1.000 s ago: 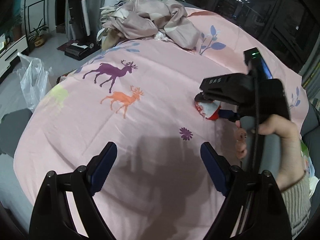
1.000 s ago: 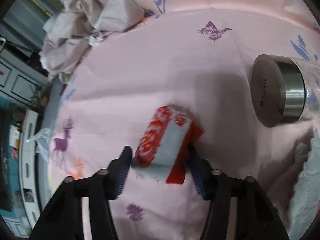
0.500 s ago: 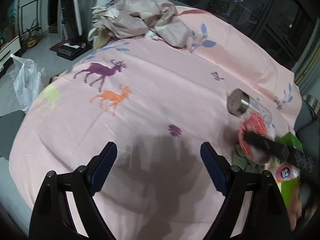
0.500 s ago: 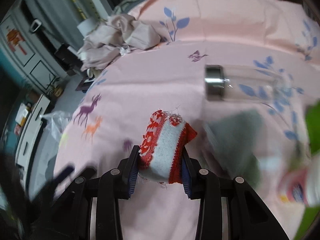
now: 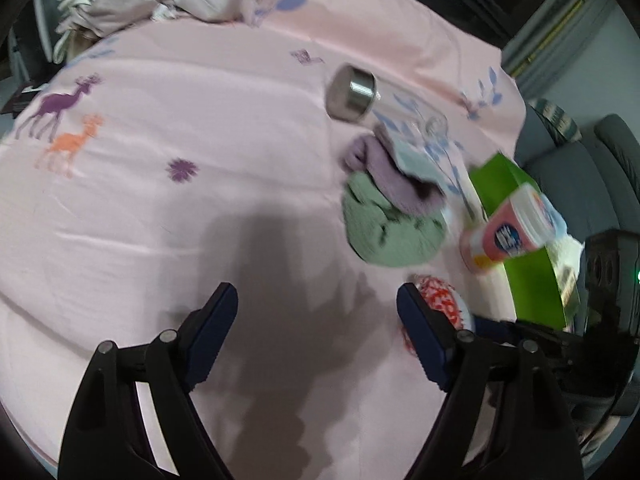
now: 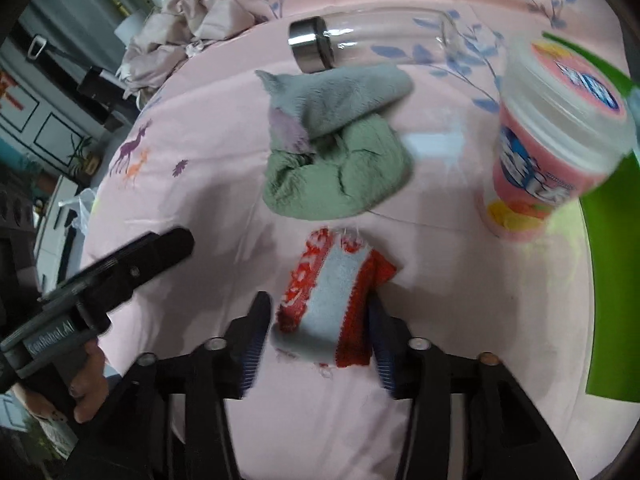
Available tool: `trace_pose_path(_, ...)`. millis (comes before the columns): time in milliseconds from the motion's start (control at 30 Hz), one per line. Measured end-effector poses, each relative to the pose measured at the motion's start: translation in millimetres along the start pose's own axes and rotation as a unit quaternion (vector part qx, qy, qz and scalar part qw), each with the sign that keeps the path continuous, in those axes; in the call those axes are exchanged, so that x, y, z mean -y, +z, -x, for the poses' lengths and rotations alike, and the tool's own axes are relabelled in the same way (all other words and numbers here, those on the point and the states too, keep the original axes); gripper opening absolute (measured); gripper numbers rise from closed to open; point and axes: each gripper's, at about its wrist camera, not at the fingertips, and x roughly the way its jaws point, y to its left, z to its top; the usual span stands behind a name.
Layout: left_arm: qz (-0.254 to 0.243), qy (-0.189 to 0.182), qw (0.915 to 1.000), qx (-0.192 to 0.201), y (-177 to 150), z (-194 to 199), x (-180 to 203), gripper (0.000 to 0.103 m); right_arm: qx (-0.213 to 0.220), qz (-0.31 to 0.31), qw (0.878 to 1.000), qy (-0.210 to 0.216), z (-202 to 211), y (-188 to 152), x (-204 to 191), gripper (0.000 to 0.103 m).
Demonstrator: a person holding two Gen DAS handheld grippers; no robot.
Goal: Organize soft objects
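My right gripper (image 6: 316, 312) had its fingers easing apart, the red-and-white cloth (image 6: 328, 304) between them on the pink bedsheet (image 6: 208, 152); whether the pads touched it was hard to judge. My left gripper (image 5: 316, 332) stood wide and empty, closing slightly. Just beyond lay green (image 6: 340, 176) and grey cloths (image 6: 336, 96), blurred; the tub (image 6: 552, 152) partly hid a green box (image 6: 608, 264).

Dim indoor light w/ a cool cast — overhead, judging by the soft dark shadow (image 5: 280, 300) pooled on the pink sheet (image 5: 160, 200). Heavy fisheye bend; corners go black. Motion blur smears the green cloth (image 5: 390, 224) and pink tub (image 6: 556, 136) — lid glares slightly. Steel cap (image 6: 312, 44) glints.
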Motion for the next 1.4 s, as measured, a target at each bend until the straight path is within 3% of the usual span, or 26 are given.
trace_pose_path(33, -0.006, -0.004, 1.0, -0.006, -1, -1, 2, 0.08, 0.008, -0.008, 1.0, 0.005, 4, -1, 5, 0.072)
trace_pose_path(67, -0.012, -0.009, 0.9998, -0.011, -2, -3, 4, 0.08, 0.021, -0.019, 1.0, 0.01, 10, -1, 10, 0.074)
trace_pose_path(200, -0.036, -0.052, 0.9971, -0.042, -10, -9, 19, 0.08, 0.062, -0.046, 0.997, 0.031, 31, -3, 22, 0.074)
trace_pose_path(300, -0.061, -0.094, 0.9917, -0.062, -19, -17, 38, 0.078, 0.064, -0.059, 0.995, 0.043, 30, -4, 26, 0.073)
trace_pose_path(367, -0.074, -0.107, 0.9889, -0.072, -25, -22, 48, 0.074, 0.054, -0.06, 0.995, 0.058, 22, -4, 26, 0.066)
trace_pose_path(433, -0.089, -0.108, 0.9875, -0.074, -30, -28, 57, 0.066, 0.04, -0.058, 0.995, 0.071, 13, -4, 27, 0.052)
trace_pose_path(500, -0.094, -0.101, 0.9878, -0.072, -32, -35, 62, 0.05, 0.022, -0.054, 0.995, 0.075, 1, -5, 24, 0.044)
trace_pose_path(567, -0.092, -0.114, 0.9865, -0.073, -33, -40, 63, 0.043, 0.011, -0.051, 0.996, 0.073, -10, -5, 21, 0.043)
trace_pose_path(600, -0.098, -0.124, 0.985, -0.069, -33, -40, 65, 0.034, 0.012, -0.051, 0.996, 0.075, -10, -7, 22, 0.041)
trace_pose_path(800, -0.136, -0.115, 0.9839, -0.017, -33, -22, 85, 0.033, 0.036, -0.047, 0.995, 0.083, 5, -9, 21, 0.04)
trace_pose_path(967, -0.157, -0.124, 0.9788, 0.043, -22, 8, 110, 0.033, 0.105, -0.047, 0.988, 0.102, 51, -7, 25, 0.04)
trace_pose_path(1133, -0.213, -0.143, 0.963, 0.083, -16, 28, 160, 0.033, 0.177, -0.046, 0.979, 0.091, 104, -12, 44, 0.04)
trace_pose_path(1300, -0.26, -0.164, 0.9471, 0.094, -13, 28, 218, 0.033, 0.244, -0.073, 0.965, 0.069, 150, -18, 84, 0.04)
trace_pose_path(1400, -0.282, -0.175, 0.9377, 0.102, -10, 23, 247, 0.034, 0.278, -0.099, 0.952, 0.077, 169, -25, 115, 0.04)
